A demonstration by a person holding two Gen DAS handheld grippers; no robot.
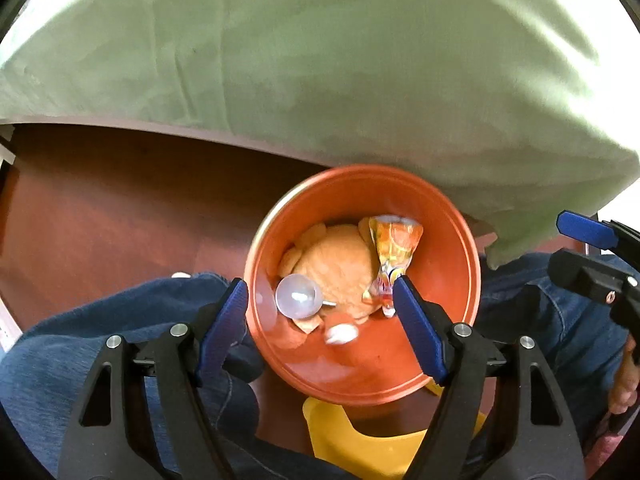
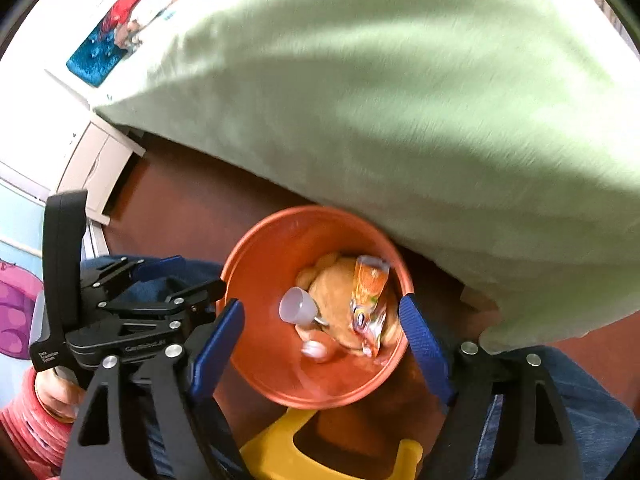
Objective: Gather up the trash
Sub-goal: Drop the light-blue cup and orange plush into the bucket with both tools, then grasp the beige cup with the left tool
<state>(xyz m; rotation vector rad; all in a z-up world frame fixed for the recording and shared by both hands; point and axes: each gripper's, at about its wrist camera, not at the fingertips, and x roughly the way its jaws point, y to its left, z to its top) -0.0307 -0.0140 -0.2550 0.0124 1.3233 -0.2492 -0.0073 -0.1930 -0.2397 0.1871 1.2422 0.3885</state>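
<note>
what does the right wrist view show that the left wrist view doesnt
Only the right wrist view shows the picture book on the white surface at upper left, the white cabinet, and the left gripper from the side. Only the left wrist view shows the right gripper at its right edge. Both show the orange bucket holding a clear plastic cup, a juice pouch and crumpled paper, the green sheet and the yellow stool.

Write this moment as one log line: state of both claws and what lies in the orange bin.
left claw: open, empty | right claw: open, empty | orange bin: holds clear cup, snack wrapper, other scraps | both claws above bin
</note>
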